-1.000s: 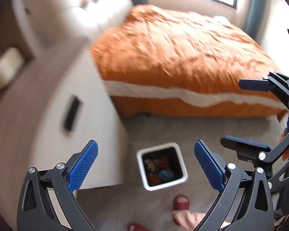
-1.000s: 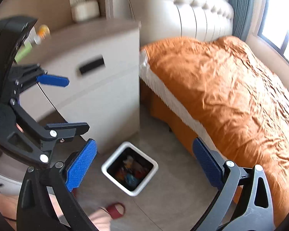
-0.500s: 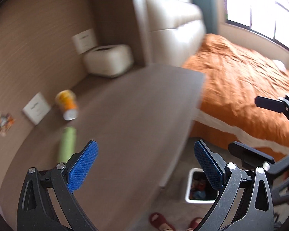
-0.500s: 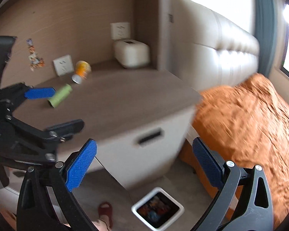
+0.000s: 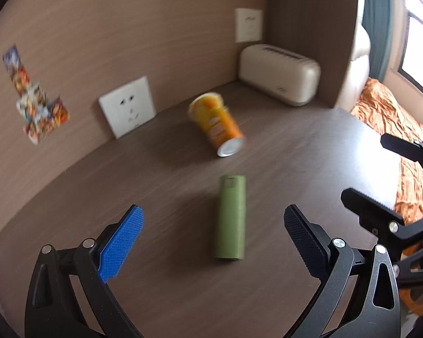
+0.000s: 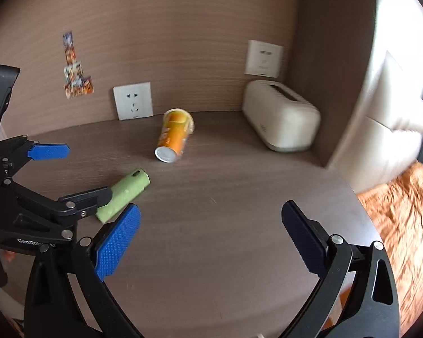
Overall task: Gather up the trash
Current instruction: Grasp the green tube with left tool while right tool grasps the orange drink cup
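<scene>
On the dark wood-grain bench [image 5: 282, 152], a green cylindrical tube [image 5: 230, 217] is seen lying on its side, its capped end turned toward 12 o'clock in the left wrist view. It lies between the spread fingers of the left hand-held gripper [image 5: 211, 242], which is released and empty; neither blue pad [image 5: 121, 242] is touching it. In the right wrist view the same tube [image 6: 125, 194] is found at about 9 o'clock, partly covered by the lower black finger of the left hand-held gripper [image 6: 67, 174].

An orange snack can [image 5: 217, 125] is laid on its side farther back, at 12 o'clock from the tube and apart from it, with its silver base facing the camera. In the right wrist view the can [image 6: 174, 138] is seen near 11 o'clock.

The right hand-held gripper [image 6: 211, 239] is also held released, with bare bench between its fingers and nothing grasped. In the left wrist view it [image 5: 380, 174] is visible at 3 o'clock.

A cream tissue box [image 5: 279, 86] is set in the back corner at 1 o'clock, against the wall. A white wall socket [image 5: 128, 106] is mounted at 10 o'clock, just above the bench edge, and a second white wall plate [image 5: 248, 25] is fixed above the tissue box. A colourful sticker strip [image 5: 33, 95] is stuck on the wall at 9 o'clock. An orange bed cover [image 5: 392, 121] is seen at 3 o'clock beyond the bench.
</scene>
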A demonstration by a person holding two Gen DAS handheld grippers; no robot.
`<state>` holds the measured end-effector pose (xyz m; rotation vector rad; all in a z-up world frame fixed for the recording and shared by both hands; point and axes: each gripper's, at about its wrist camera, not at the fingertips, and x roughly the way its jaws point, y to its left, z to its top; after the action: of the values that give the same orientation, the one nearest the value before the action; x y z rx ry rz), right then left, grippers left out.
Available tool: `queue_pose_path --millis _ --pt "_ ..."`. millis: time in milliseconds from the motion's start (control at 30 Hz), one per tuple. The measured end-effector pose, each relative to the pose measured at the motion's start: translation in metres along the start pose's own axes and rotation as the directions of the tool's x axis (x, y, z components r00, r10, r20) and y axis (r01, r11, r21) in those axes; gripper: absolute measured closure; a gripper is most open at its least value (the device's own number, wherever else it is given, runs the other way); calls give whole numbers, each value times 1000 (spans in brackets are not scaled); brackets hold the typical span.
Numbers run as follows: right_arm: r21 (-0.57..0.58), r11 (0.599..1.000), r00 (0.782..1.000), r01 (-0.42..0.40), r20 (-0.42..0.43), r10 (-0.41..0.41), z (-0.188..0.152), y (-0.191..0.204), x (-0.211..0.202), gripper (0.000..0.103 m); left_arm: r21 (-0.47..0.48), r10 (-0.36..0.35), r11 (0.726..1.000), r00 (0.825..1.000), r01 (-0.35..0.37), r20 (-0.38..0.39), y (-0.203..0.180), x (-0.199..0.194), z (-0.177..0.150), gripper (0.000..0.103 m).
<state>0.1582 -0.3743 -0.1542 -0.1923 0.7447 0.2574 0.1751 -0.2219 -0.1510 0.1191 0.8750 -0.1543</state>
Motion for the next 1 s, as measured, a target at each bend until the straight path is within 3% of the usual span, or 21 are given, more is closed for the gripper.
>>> queue_pose_path --millis 200,333,467,633,700,767,833,867,900,1000 --pt "46 999 1000 -25 -14 25 19 -8 32 4 -4 -64 998 997 64 -53 21 20 -6 5" --pt "54 998 999 -18 -27 20 37 -5 59 4 37 -89 995 993 92 -75 9 31 -7 6" --pt "40 998 998 -40 -44 42 53 7 89 4 71 -127 988 984 136 -122 1 47 -6 35" --pt "41 996 993 -77 -85 80 68 21 129 4 78 -152 983 975 167 -163 -1 64 -7 52" --pt "43 996 990 -82 -108 86 71 26 143 15 104 -149 980 975 167 -163 -4 65 -7 57" --pt "48 995 986 -89 -138 95 72 29 155 24 135 -147 976 977 169 -156 -7 65 -7 72" --pt "58 994 983 -95 -155 103 72 31 164 36 165 -144 972 978 168 -150 -11 65 -8 77" --pt "66 993 982 -100 -157 109 71 31 165 51 172 -145 970 978 170 -148 -12 65 -9 77" --pt "75 992 981 -103 -156 114 71 31 166 59 175 -150 969 977 176 -148 -13 65 -9 77" --pt "94 989 982 -113 -140 125 70 29 160 60 162 -151 971 977 176 -152 -10 63 -8 78"
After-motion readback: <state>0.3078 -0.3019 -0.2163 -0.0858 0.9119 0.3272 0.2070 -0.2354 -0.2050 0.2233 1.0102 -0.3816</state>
